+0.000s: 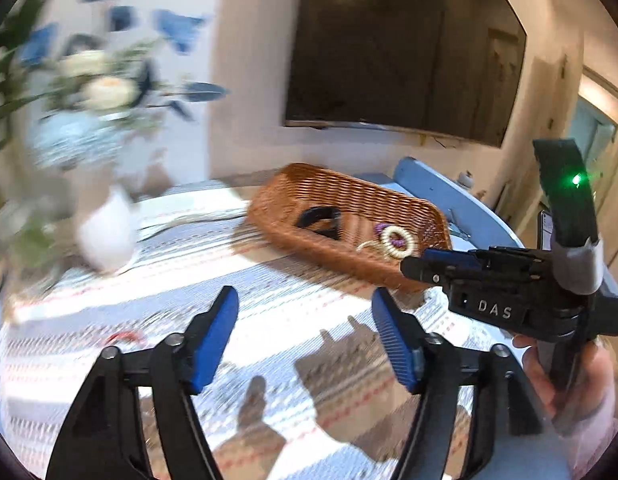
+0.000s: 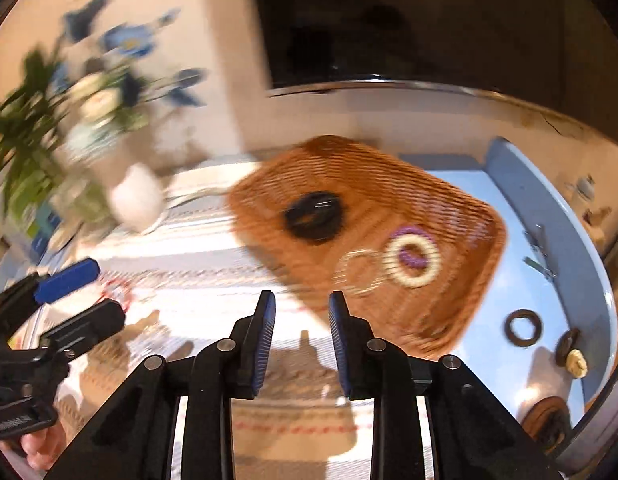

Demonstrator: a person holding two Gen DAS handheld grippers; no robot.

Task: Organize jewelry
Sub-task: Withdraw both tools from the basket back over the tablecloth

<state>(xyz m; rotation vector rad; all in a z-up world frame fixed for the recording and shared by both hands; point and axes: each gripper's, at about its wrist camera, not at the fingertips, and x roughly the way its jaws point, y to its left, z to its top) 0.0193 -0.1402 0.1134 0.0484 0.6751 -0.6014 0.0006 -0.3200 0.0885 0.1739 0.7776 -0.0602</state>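
The jewelry lies in a brown woven basket (image 2: 461, 216) just ahead of my right tool (image 2: 302, 312). In the basket I see a cream bead ring (image 2: 429, 276) lying on top of a purple ring (image 2: 407, 231). A thin pale ring (image 2: 359, 272) touches the cream one on its left side. A black ring (image 2: 313, 216) sits farther back in the basket, apart from the others.

More pieces lie outside the basket, off to the right of my right tool, on the blue table (image 2: 509, 280). There is a dark ring (image 2: 523, 327), and near it another dark ring (image 2: 567, 346) with a small cream piece (image 2: 577, 362) touching it. They are well apart from the basket.

My right tool is empty, with its two blue pads a little apart. It hangs above the striped cloth (image 2: 197, 272), close to the near edge of the basket.

My left tool (image 1: 305, 320) is empty too, and its blue pads are spread wide. It is over the same cloth, with the basket ahead and a bit to the right.

Far to the left of both tools stands a white vase (image 1: 105, 236) and blurry flowers (image 1: 105, 88). A big dark screen (image 1: 405, 48) hangs on the wall behind the basket.
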